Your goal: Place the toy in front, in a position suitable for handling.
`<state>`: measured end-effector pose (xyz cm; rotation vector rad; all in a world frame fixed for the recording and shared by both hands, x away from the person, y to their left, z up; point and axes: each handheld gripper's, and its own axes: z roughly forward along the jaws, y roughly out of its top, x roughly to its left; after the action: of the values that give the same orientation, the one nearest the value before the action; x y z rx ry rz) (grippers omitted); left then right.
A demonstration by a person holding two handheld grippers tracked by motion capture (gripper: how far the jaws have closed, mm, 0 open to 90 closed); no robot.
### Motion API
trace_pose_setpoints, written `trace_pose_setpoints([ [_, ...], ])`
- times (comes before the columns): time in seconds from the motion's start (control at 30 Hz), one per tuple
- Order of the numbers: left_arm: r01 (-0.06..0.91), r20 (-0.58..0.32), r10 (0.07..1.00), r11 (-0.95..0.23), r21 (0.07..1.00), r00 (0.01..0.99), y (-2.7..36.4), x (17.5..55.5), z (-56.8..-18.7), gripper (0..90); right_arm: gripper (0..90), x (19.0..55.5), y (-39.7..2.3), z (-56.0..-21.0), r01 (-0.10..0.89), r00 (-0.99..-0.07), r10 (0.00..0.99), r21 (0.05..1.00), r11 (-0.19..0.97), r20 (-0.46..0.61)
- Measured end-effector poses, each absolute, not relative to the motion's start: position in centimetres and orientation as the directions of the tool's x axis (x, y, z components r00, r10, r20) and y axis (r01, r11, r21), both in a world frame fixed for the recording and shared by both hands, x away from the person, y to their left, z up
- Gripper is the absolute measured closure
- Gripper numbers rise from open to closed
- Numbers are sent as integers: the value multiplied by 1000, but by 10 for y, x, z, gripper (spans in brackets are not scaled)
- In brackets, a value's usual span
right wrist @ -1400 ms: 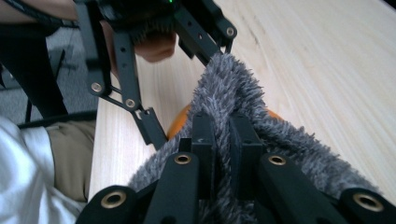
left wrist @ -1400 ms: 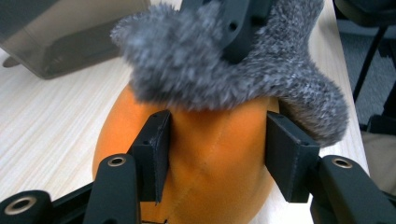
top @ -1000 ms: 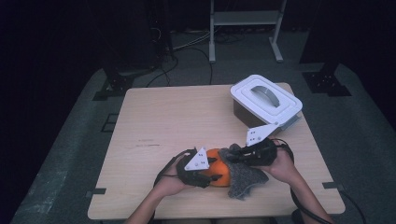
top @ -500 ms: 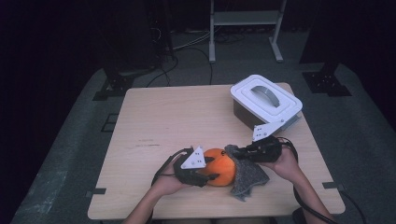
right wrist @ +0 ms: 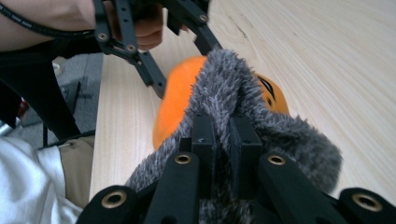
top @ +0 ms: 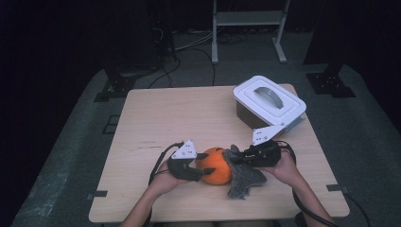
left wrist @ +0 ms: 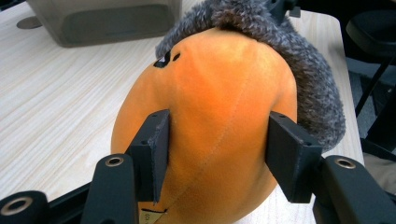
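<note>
Orange plush ball (top: 216, 166) sits on the table (top: 189, 113) near its front edge, about midway along it, with grey furry cloth (top: 242, 177) draped against its right side. The left gripper (left wrist: 217, 154) clamps the ball between both pads, while the right gripper (right wrist: 226, 140) pinches a fold of the cloth with jaws nearly together. A white lidded box (top: 268, 101) stands by the table's far right corner, well apart.

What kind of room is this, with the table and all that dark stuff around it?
Probably a recording studio or lab: a lone wooden table amid dark surroundings, cables on the floor, a metal stand behind, and handheld grippers working an orange plush toy.
</note>
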<state>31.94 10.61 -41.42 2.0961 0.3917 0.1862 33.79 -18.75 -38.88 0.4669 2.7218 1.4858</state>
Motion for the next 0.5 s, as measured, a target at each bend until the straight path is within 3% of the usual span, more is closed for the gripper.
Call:
trace_pose_setpoints([
  [0.23,247,-70,376,-446,861,924,113,325,-415,431,815,353,-203,-407,355,-919,341,797,489,201],
  [0.5,260,-86,384,-429,865,919,111,323,-404,447,815,342,-195,-383,283,-942,289,861,423,168],
])
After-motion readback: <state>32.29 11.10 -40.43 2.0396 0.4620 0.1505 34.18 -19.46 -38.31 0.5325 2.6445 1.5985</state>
